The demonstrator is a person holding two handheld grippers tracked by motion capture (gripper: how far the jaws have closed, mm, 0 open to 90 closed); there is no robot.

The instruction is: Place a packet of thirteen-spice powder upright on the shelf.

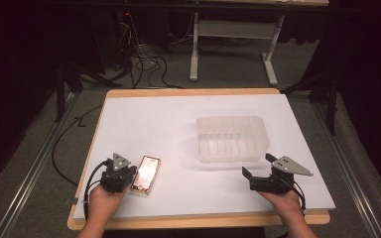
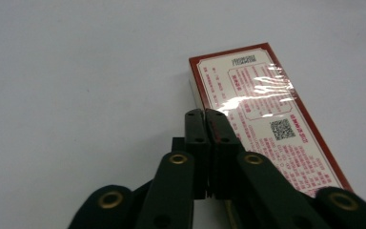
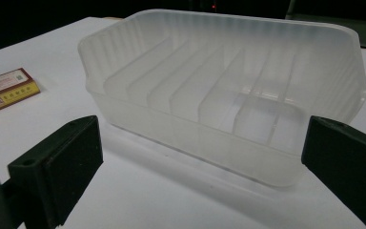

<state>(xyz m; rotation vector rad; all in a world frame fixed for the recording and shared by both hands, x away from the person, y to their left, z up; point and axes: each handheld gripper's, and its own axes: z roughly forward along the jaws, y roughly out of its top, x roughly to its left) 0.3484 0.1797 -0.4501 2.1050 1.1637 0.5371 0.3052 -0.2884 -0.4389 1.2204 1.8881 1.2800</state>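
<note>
A flat rectangular box (image 1: 146,175) lies face up near the table's front-left edge, its long side running roughly front to back. It has a dark red border, a pale panel of small print, a QR code and glossy wrap. Well apart to its right stands a clear plastic bin (image 1: 232,139), upright, open-topped, with ribbed walls inside.

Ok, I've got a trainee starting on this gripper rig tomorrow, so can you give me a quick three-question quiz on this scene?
1. True or false: the left gripper has its jaws spread wide.
2. Which gripper is nearer the clear plastic bin? A left, B right.
3. Fill in: the red-bordered box lies flat on the white ____.

Key: 1 false, they are closed together beside the box. 2 B, the right gripper, jaws open. 3 table.
</note>
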